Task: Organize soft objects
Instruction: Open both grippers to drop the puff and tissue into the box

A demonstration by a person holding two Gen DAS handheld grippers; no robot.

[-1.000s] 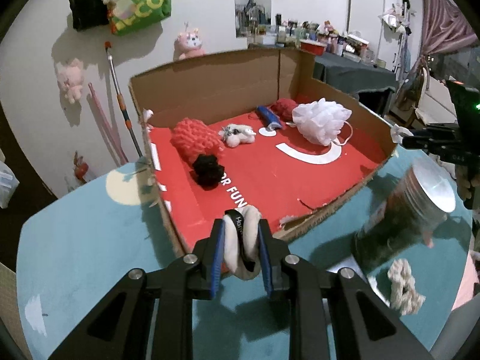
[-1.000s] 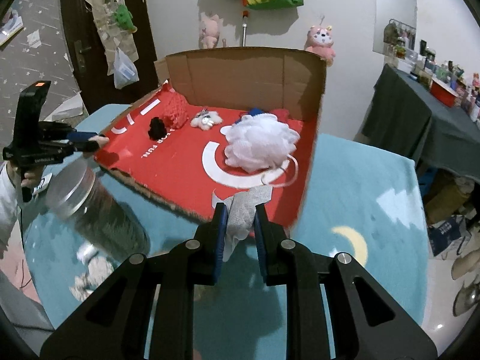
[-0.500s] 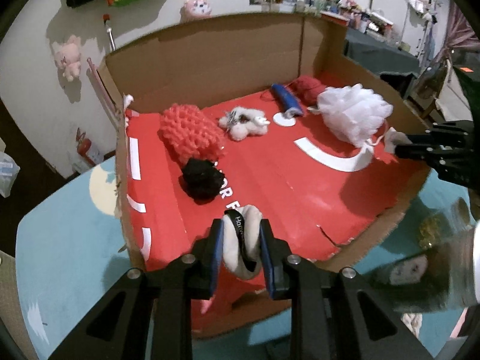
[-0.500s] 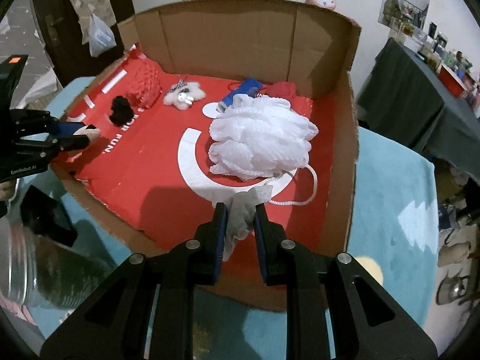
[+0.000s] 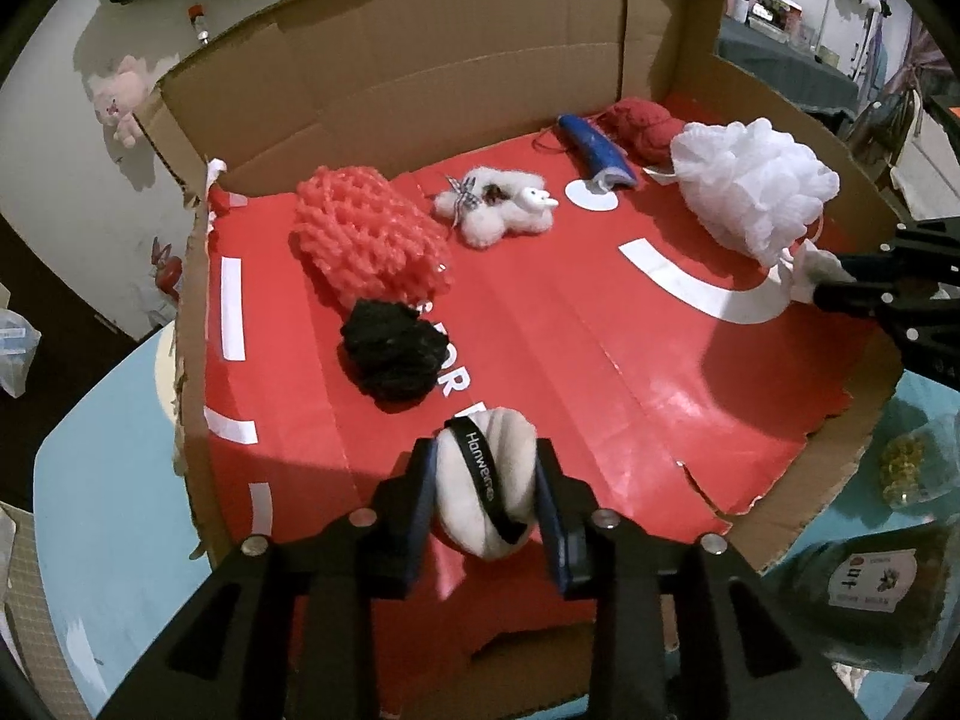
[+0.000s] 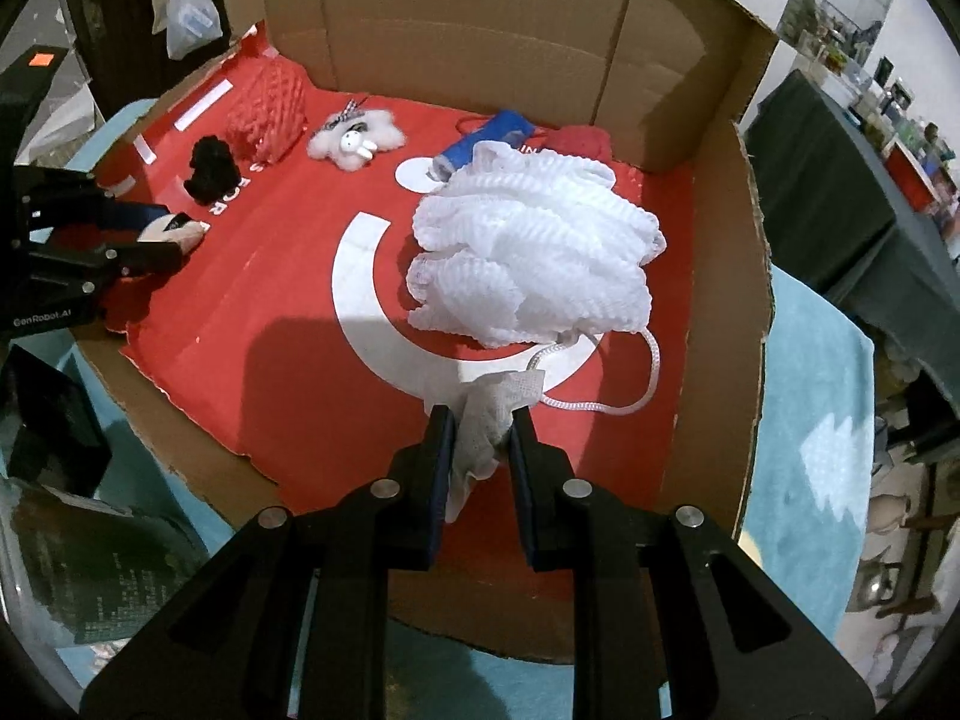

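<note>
My left gripper (image 5: 485, 480) is shut on a rolled white sock with a black band (image 5: 483, 489), held over the front left of the red-floored cardboard box (image 5: 660, 384). My right gripper (image 6: 477, 429) is shut on a crumpled white cloth (image 6: 483, 420) over the box's front right. Inside lie a white bath pouf (image 6: 534, 258) with its cord, a red knitted piece (image 5: 366, 240), a black fuzzy ball (image 5: 390, 354), a small white plush (image 5: 498, 210), a blue item (image 5: 594, 150) and a dark red bundle (image 5: 642, 126). The right gripper (image 5: 840, 285) shows at the left wrist view's right edge.
The box stands on a light blue table (image 5: 96, 480). A clear jar with dark contents (image 5: 864, 588) stands by the box's front edge. Tall cardboard walls (image 6: 480, 30) close the back and right sides. A dark-covered table (image 6: 852, 192) lies beyond.
Both grippers have moved forward from outside the front edge to over the box floor, each still holding its item. The jar has slid toward the frames' lower edges.
</note>
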